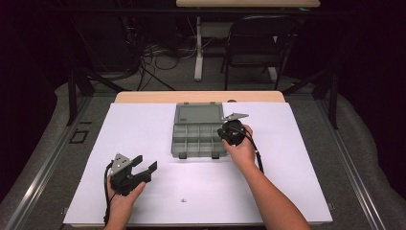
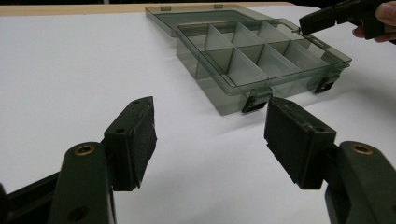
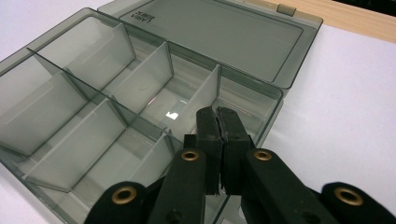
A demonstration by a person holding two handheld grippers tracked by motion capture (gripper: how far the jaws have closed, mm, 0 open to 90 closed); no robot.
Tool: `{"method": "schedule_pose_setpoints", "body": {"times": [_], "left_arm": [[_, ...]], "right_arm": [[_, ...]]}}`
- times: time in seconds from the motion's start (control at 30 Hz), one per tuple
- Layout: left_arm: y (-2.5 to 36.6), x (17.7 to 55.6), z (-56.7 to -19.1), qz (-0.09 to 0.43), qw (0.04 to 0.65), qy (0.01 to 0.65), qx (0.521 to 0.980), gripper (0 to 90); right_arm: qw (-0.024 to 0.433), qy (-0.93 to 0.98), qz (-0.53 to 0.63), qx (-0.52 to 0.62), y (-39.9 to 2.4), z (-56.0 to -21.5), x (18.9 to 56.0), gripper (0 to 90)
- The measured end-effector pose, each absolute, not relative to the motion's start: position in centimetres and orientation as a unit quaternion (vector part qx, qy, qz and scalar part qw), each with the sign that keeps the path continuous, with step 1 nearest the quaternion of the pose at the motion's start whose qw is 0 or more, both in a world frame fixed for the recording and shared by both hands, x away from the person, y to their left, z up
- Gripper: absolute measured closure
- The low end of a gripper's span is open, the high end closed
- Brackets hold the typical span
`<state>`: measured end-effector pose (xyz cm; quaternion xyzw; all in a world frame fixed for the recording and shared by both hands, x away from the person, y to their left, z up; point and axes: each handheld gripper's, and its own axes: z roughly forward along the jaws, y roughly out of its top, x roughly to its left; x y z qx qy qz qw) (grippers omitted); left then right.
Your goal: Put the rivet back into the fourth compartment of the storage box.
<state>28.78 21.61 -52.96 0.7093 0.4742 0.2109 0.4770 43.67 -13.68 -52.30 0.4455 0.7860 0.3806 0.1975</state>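
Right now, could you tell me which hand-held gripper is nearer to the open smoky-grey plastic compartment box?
Right. The right hand-held gripper hangs over the box's right-hand compartments; the left hand-held gripper sits apart, nearer the person.

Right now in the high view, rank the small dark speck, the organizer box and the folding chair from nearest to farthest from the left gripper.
1. Small dark speck, on the white sheet right of the left gripper.
2. Organizer box, mid-table, lid open.
3. Folding chair, beyond the table.

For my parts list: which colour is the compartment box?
Smoky transparent grey compartment box, seen best in the right gripper view.
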Motion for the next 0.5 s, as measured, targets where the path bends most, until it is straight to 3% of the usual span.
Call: {"method": "schedule_pose_setpoints", "body": {"times": [0.5], "left_arm": [[21.63, 28.76, -52.95, 0.211, 0.478, 0.474, 0.709, 34.0]], "right_arm": [[0.2, 0.784, 0.379, 0.449, -13.61, -52.6, 43.85, 87.0]]}}
